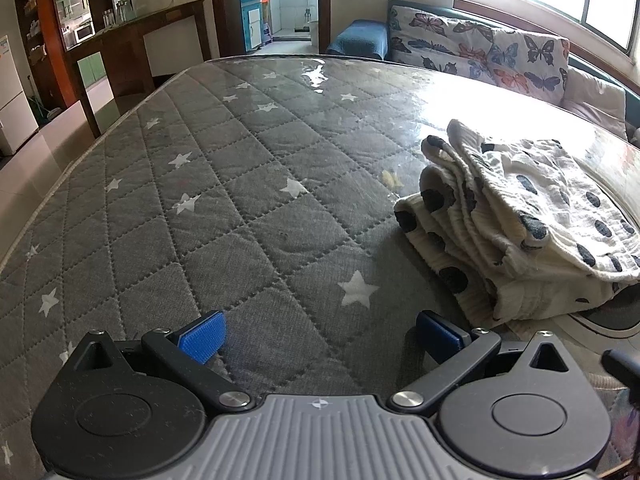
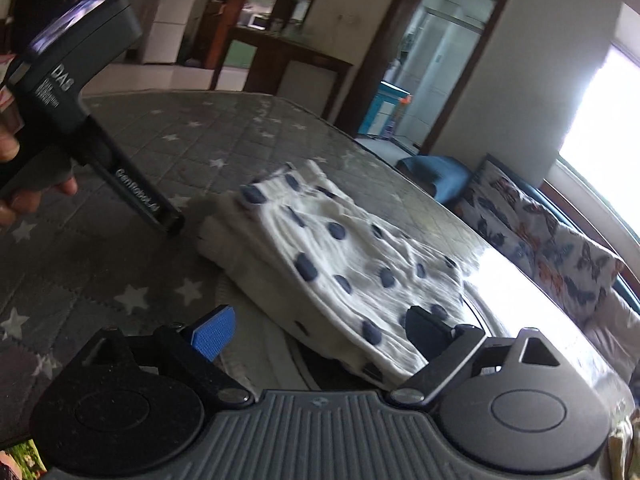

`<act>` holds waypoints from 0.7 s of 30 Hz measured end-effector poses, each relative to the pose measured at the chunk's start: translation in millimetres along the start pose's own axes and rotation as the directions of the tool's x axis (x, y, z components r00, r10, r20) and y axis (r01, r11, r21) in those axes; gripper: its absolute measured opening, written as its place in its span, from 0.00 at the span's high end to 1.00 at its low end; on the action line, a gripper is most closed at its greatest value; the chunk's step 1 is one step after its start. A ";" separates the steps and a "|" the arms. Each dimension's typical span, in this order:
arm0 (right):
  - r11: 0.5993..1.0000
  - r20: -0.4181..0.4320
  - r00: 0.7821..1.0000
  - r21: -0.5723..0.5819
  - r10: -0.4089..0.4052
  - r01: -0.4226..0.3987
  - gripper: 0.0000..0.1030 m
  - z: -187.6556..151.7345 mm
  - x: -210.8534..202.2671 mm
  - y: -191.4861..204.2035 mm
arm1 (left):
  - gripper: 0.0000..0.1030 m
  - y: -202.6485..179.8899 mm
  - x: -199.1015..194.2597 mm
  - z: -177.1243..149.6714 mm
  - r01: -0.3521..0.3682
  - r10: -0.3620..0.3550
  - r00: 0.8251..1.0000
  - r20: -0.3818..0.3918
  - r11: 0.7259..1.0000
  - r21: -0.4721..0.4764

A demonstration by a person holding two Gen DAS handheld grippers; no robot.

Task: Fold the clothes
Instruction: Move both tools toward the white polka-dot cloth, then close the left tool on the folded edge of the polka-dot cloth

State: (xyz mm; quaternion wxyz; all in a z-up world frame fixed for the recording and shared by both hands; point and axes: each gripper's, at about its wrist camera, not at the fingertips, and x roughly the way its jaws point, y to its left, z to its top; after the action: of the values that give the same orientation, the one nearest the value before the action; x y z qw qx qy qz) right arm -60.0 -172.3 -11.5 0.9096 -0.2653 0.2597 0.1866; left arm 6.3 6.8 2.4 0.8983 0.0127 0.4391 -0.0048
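Spanning both views: grey quilted mattress with white star print, glossy glare on far right portion near window. Beyond far edge: sofa with butterfly-print cover, blue cushion beside it, dark wooden counter at left of room, white fridge in background of right wrist view. Lying on mattress toward right side: folded white garment with dark dots, several layers stacked, fold edges facing left in left wrist view; same garment directly ahead in right wrist view, slightly blurred. Left gripper low over bare mattress, jaws spread wide, nothing between blue pads, garment just to its right and not touched. Left gripper body also seen in right wrist view, held by hand, tip pointing down near garment's left edge; contact with cloth cannot be told. Right gripper at near edge of garment, jaws spread wide, right finger overlapping cloth in view, left blue pad beside it; nothing clamped.
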 end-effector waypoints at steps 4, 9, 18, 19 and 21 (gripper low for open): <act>0.999 -0.013 1.000 -0.029 0.019 -0.019 0.15 2.6 5.5 5.1 | 0.00 2.4 -2.1 0.2 0.001 -0.001 1.000 -0.004 1.000 -0.001; 0.996 -0.021 0.999 -0.076 0.034 -0.036 0.19 2.7 8.7 11.5 | 0.00 4.0 -5.9 -0.6 -0.011 0.011 1.000 0.000 1.000 0.017; 0.981 -0.005 1.000 -0.191 0.020 -0.020 0.23 0.2 9.5 27.9 | 0.00 13.5 -10.7 4.7 -0.002 0.002 1.000 -0.005 1.000 -0.003; 0.978 0.001 1.000 -0.207 0.015 -0.015 0.23 0.1 8.6 30.0 | 0.00 13.7 -11.2 5.4 -0.003 0.003 1.000 -0.005 1.000 -0.001; 0.971 0.013 1.000 -0.240 0.006 -0.003 0.23 -0.1 6.7 34.7 | 0.00 14.1 -11.3 7.2 -0.005 0.005 1.000 -0.010 1.000 -0.002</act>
State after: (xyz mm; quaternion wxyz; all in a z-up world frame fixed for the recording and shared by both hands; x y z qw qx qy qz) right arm -71.2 -143.5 -28.9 0.8721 -0.3716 0.2294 0.2207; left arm 5.2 20.6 16.0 0.8962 0.0131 0.4434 -0.0020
